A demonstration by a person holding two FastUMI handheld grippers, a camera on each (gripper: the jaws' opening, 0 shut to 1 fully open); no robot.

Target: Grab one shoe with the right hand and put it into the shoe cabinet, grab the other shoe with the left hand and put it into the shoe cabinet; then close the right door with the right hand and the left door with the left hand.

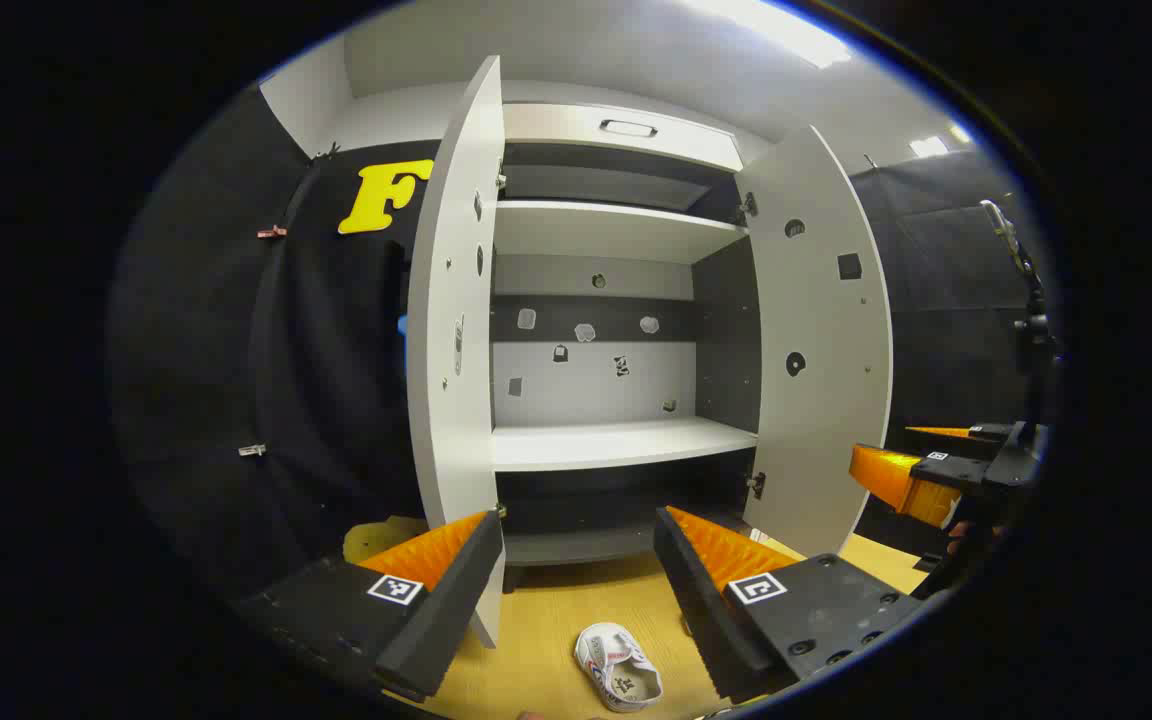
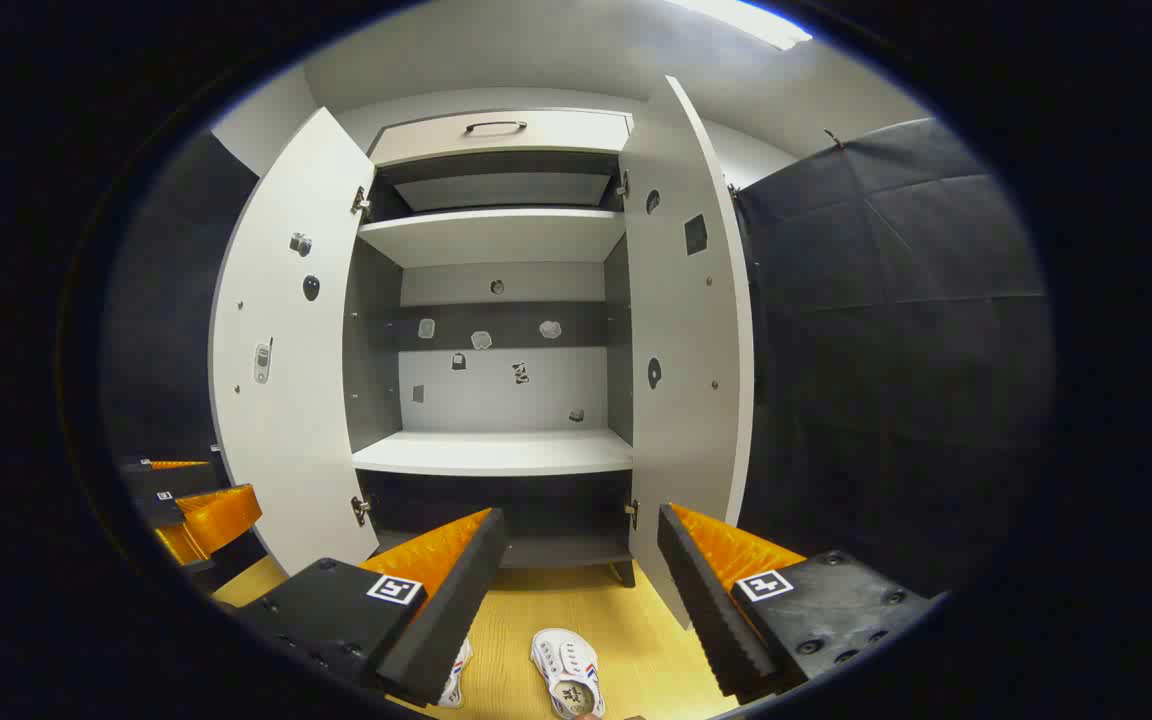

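Floor: wooden floor (image 2: 626, 620) in front of the shoe cabinet (image 2: 496, 330).
Left tongs (image 1: 576, 590): released, nothing between them, facing the cabinet.
Right tongs (image 2: 581, 590): released, unloaded.
Shoes: one shoe (image 2: 566, 682) and the other shoe (image 2: 456, 675) on the floor below the cabinet.
Doors: left door (image 2: 281, 350) and right door (image 2: 686, 330) swung wide; middle shelf (image 2: 496, 452) bare.
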